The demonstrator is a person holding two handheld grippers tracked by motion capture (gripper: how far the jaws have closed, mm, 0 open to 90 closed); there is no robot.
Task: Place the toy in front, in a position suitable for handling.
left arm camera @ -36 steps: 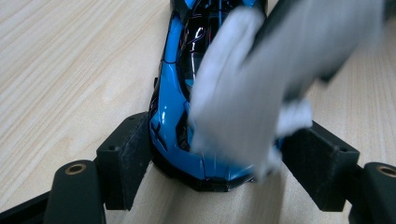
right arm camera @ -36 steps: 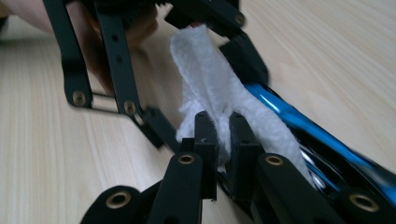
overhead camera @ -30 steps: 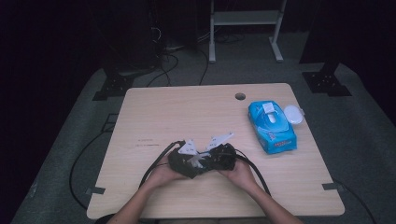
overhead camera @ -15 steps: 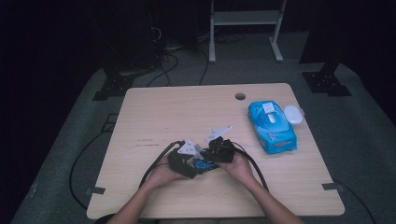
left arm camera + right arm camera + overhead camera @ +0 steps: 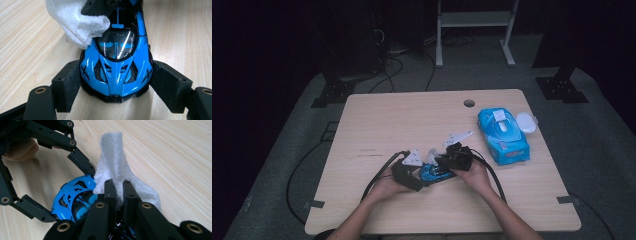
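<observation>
The left gripper squeezes the blue toy car. The right gripper pinches a white wipe, hiding the car's back at 12 o'clock.

Both forearms are brought in from the near edge of the table, angled towards each other so that the hands are set close together over its near half. The left gripper is held low, just above the table, its jaws clamped against the two sides of the blue toy car (the pads are pressed on the flanks near the nose). The right gripper is tilted down over the car's roof, its jaws pinched tight on a white wipe, which is laid against the windscreen.
</observation>
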